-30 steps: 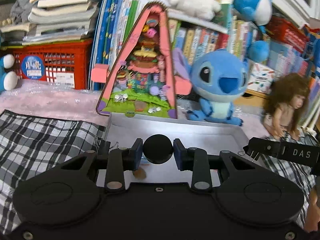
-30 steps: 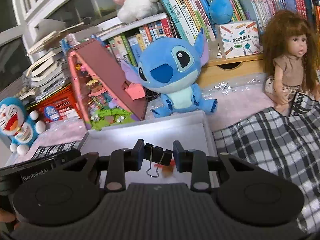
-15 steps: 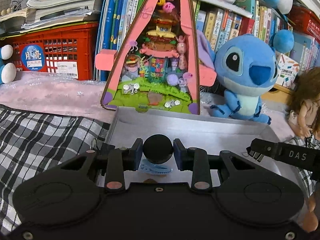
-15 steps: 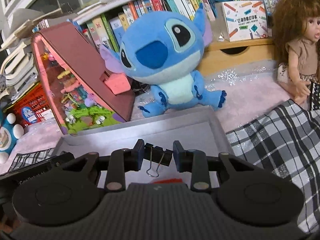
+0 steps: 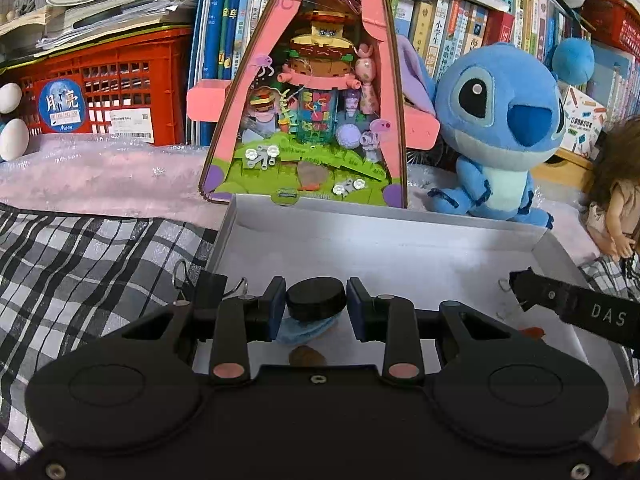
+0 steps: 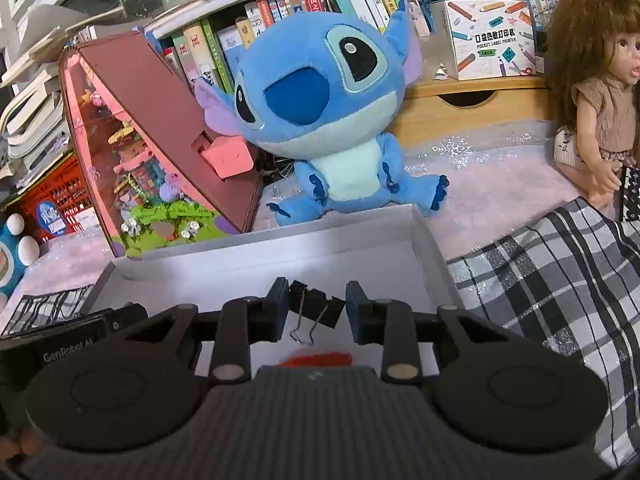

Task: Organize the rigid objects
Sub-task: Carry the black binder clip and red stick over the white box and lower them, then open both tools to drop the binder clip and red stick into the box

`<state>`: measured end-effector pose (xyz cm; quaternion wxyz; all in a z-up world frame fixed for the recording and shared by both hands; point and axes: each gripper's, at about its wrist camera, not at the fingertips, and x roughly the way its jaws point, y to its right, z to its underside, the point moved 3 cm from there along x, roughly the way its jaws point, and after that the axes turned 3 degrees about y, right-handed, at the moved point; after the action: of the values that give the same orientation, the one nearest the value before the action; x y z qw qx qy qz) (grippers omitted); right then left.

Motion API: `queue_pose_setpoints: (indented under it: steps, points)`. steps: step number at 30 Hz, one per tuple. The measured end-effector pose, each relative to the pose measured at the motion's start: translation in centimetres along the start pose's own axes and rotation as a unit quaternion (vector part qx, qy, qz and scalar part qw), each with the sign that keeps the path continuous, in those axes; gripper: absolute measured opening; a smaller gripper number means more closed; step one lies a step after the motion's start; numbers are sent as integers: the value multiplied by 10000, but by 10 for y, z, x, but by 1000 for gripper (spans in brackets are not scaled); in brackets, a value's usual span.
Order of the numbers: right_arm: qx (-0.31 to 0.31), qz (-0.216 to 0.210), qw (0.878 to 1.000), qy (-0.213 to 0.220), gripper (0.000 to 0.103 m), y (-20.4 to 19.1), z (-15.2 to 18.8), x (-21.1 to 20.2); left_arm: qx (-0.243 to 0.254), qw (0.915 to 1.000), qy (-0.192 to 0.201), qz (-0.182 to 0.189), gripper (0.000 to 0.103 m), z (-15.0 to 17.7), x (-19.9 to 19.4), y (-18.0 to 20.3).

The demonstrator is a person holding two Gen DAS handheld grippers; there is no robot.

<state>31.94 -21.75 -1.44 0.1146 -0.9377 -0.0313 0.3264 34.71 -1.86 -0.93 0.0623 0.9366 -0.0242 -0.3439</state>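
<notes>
My left gripper (image 5: 316,304) is shut on a black round disc (image 5: 316,302) and holds it over the white open box (image 5: 400,236). Under it in the box lie a light blue piece (image 5: 304,330) and a small brown piece (image 5: 306,357). My right gripper (image 6: 316,307) is shut on a black binder clip (image 6: 318,307) with its wire handles hanging down, also over the white box (image 6: 256,266). A red-orange piece (image 6: 320,359) lies in the box below it. The right gripper's finger shows in the left wrist view (image 5: 576,310).
The box sits on a black-and-white plaid cloth (image 5: 88,256). Behind it stand a pink triangular toy house (image 5: 316,92), a blue Stitch plush (image 5: 500,120), a doll (image 6: 600,92), a red crate (image 5: 104,84) and shelves of books. Another binder clip (image 5: 200,284) lies at the box's left edge.
Both grippers have moved forward and lower over the box, still holding the disc and the clip. The disc has tilted and now shows its side.
</notes>
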Motion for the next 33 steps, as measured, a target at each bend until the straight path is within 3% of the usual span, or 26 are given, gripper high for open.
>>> queue_pose_setpoints:
  steps: [7, 13, 17, 24, 33]
  points:
    - [65, 24, 9999, -98, 33, 3, 7, 2, 87, 9999, -65, -50, 32, 2, 1, 2]
    - [16, -38, 10000, -25, 36, 1, 7, -4, 99, 9999, -32, 41, 46, 1, -8, 4]
    - [-40, -125, 9999, 57, 54, 1, 7, -14, 184, 9998, 114, 54, 56, 1, -23, 7]
    - [-369, -290, 9985, 280, 66, -2, 9, -41, 393, 9984, 357, 203, 72, 7, -59, 12]
    - [-743, -585, 9944, 469, 79, -8, 20, -80, 698, 9949, 616, 399, 76, 25, -109, 16]
